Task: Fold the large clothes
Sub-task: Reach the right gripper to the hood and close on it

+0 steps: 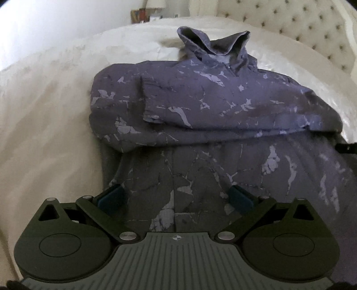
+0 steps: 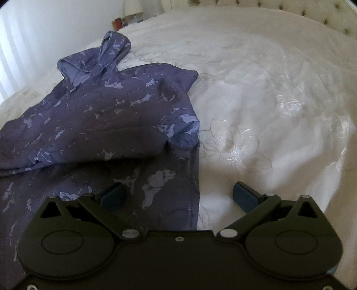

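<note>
- Bed (image 1: 44,111): a white cover with a faint stitched flower pattern fills most of both your views; it is glossy where light hits it in the right wrist view (image 2: 267,111)
- Tufted headboard (image 1: 301,24): cream, buttoned, curving along the far right edge of the bed in your left view
- Hoodie (image 1: 200,100): purple-grey with pale marbled blotches, lying flat on the cover, hood end away from you; the sleeves are folded in across the chest, one cuff edge lying near the middle of the body; the lower body runs down toward your tools. In the right view the hoodie (image 2: 100,116) takes the left half, its side edge running straight down to the gripper
- Hood (image 1: 212,42): stands up open at the far end, lining showing
- Left gripper (image 1: 176,198): fingers spread wide, nothing pinched; both blue pads hang over the hoodie's lower body, contact not clear
- Right gripper (image 2: 178,196): also spread wide and empty; it straddles the hoodie's side edge, left pad over the fabric, right pad over bare cover
- Bedside clutter (image 1: 142,15): small, blurred, by the wall at far left; a pale lamp above it
</note>
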Motion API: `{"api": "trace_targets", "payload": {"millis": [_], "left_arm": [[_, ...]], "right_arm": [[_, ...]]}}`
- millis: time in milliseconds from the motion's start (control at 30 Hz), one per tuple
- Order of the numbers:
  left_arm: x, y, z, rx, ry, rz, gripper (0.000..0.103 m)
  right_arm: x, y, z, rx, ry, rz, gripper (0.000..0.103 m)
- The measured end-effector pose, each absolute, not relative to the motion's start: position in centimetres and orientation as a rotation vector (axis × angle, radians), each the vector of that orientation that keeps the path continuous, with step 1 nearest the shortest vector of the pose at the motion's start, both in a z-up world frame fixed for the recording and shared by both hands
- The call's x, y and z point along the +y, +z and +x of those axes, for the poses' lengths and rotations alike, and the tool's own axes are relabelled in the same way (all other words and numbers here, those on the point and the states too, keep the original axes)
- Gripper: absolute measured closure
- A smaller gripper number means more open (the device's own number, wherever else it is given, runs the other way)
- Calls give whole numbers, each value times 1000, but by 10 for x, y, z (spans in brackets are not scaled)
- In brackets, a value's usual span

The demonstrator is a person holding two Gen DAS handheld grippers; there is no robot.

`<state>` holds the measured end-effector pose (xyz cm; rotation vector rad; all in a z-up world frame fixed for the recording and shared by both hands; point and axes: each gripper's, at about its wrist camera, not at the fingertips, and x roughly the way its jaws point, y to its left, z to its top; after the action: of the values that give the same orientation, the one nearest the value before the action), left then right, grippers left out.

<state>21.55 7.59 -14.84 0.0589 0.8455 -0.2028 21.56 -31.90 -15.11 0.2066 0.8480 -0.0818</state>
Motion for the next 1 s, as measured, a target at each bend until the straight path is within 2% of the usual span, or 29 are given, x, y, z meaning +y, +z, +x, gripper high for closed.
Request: {"api": "trace_targets", "payload": {"millis": [233, 400, 433, 467, 500, 667, 833, 1000], "left_arm": [[70, -155, 209, 780, -180, 73, 0], [75, -146, 211, 841, -222, 73, 2], [75, -141, 212, 854, -228, 84, 4], [74, -136, 210, 855, -239, 92, 15], [74, -130, 208, 848, -253, 100, 20], [80, -81, 209, 752, -299, 96, 21], [81, -41, 260, 695, -309, 16, 20], [61, -36, 331, 649, -237, 43, 20]], "right_arm": [[-312, -167, 206, 781, -87, 190, 0], [-317, -160, 211, 864, -23, 201, 0], [-320, -157, 215, 896, -6, 204, 0], [-323, -152, 217, 924, 5, 213, 1], [-325, -148, 218, 934, 11, 219, 2], [-330, -111, 218, 860, 19, 225, 4], [-318, -86, 250, 814, 47, 206, 4], [-294, -85, 306, 781, 73, 149, 6]]}}
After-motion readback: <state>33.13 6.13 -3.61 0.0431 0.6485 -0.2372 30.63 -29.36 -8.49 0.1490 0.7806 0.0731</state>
